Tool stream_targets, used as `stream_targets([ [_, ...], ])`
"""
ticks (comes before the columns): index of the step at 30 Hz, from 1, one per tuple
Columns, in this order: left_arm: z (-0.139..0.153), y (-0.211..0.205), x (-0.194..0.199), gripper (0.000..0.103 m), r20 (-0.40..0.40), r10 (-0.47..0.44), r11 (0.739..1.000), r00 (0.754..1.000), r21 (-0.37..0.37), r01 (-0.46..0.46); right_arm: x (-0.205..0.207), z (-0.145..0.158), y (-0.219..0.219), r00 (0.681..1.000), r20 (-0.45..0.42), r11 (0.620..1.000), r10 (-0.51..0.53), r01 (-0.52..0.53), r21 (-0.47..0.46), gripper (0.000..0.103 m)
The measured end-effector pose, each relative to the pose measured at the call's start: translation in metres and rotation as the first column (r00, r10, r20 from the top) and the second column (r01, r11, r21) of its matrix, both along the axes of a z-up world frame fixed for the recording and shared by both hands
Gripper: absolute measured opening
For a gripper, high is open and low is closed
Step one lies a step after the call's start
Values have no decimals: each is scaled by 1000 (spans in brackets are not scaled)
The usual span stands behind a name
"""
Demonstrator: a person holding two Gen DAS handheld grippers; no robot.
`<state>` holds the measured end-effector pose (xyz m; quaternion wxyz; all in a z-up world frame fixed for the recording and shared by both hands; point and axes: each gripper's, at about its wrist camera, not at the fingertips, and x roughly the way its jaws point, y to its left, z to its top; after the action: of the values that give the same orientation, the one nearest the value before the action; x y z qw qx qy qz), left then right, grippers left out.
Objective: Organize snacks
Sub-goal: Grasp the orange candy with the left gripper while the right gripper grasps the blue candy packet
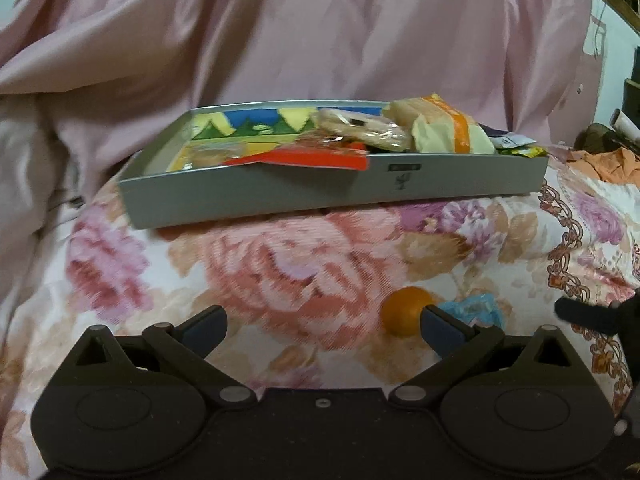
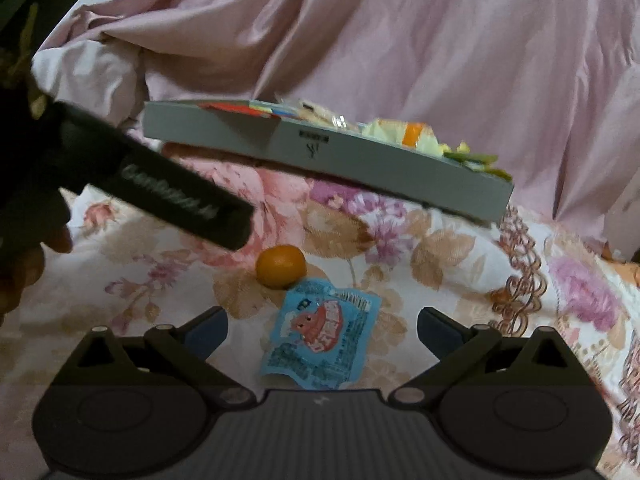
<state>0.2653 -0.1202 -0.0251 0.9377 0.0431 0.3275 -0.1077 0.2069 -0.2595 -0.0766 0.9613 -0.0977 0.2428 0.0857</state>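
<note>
A shallow grey box lies on the flowered bedspread, filled with wrapped snacks: a round cracker pack, a pale pack with an orange band and a red packet. On the bedspread in front of it sit a small orange fruit and a blue snack packet. My left gripper is open, the fruit just inside its right finger. My right gripper is open low over the blue packet, which lies between its fingers.
Crumpled pink bedding rises behind the box. The left gripper's dark body and a hand cross the left of the right wrist view. Orange cloth and clutter lie at the far right. Open flowered bedspread spreads before the box.
</note>
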Motion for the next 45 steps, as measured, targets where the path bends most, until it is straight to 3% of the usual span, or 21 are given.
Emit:
stream_targets([
  [17, -23, -37, 27, 102, -40, -52, 998, 998, 20, 52, 29, -20, -10, 996, -88, 998, -17, 21, 51, 102],
  [25, -23, -39, 25, 102, -55, -47, 999, 997, 25, 48, 39, -19, -26, 991, -131, 993, -41, 55, 103, 91],
  [35, -22, -45, 25, 102, -58, -56, 998, 997, 19, 57, 36, -11, -24, 994, -111, 999, -14, 19, 46, 69],
  [43, -23, -41, 28, 101, -64, -42, 999, 997, -17, 41, 32, -2, -30, 992, -124, 997, -5, -5, -82, 69],
  [45, -23, -42, 28, 100, -66, -47, 999, 997, -27, 45, 31, 0, -30, 992, -125, 995, -3, -10, -104, 74],
])
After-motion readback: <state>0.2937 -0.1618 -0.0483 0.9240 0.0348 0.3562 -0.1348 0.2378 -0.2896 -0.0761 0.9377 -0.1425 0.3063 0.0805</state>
